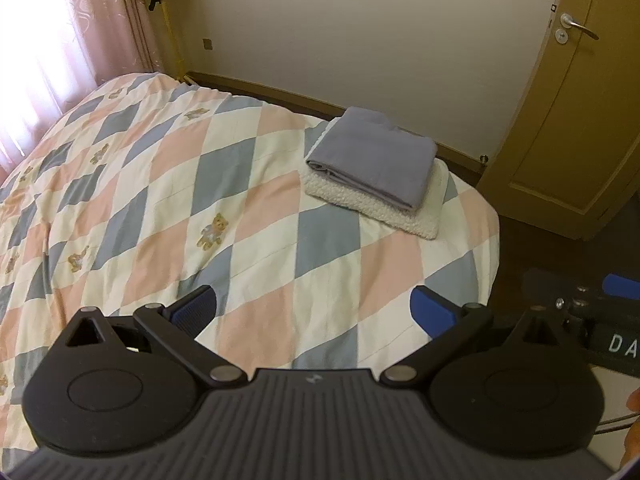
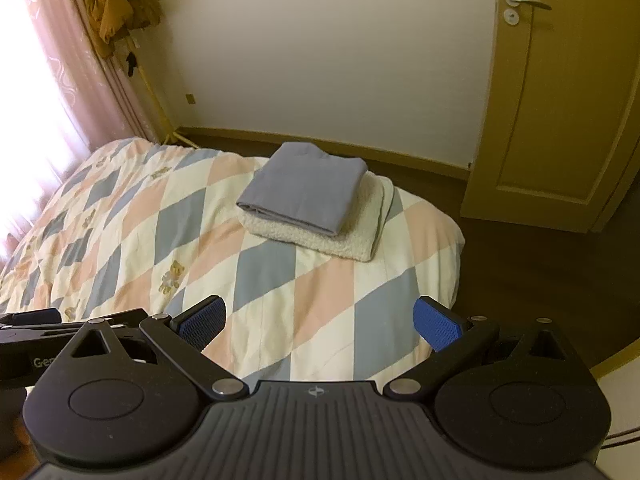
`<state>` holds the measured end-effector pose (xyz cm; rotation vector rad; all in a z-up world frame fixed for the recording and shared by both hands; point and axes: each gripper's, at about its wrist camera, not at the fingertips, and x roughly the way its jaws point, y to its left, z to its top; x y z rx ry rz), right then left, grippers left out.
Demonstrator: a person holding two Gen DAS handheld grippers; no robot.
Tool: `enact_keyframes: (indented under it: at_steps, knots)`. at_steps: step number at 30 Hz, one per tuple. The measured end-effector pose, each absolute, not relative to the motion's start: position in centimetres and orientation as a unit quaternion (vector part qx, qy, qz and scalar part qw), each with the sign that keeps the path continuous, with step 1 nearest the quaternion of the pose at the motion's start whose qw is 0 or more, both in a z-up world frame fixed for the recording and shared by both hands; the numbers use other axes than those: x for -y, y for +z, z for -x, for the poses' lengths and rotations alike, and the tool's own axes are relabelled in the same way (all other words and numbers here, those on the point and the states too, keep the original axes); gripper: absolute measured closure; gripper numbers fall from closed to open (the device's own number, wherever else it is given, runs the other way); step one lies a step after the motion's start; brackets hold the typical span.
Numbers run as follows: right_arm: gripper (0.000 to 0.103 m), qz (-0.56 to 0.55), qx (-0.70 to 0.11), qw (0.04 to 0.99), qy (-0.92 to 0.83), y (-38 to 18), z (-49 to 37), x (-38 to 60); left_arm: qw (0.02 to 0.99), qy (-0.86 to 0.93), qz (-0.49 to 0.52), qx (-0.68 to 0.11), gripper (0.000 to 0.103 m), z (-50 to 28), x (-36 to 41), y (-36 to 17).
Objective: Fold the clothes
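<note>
Folded clothes (image 1: 372, 162) stacked on quilt (image 1: 168, 200); left gripper (image 1: 314, 312), right gripper (image 2: 320, 322) hover level, jaws apart, empty.

Smooth grey cloth (image 2: 304, 190), fluffy cream fleece (image 2: 320, 240), quilted cotton bedspread (image 2: 132, 216)

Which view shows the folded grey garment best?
The right wrist view: the folded grey garment sits near centre, larger, atop the white fleece. The left wrist view shows the same stack off to the right and smaller.
</note>
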<state>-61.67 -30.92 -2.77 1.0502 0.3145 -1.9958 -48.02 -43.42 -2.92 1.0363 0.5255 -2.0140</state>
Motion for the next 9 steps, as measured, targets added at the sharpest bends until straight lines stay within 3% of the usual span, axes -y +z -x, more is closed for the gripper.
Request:
enact_keyframes:
  at_steps: [9]
  knots:
    - [0.0,-0.42,-0.125,0.427,-0.791,-2.9,65.9,31.9,0.415,-0.797,-0.395,-0.188,0.001,51.9,43.8,-2.0]
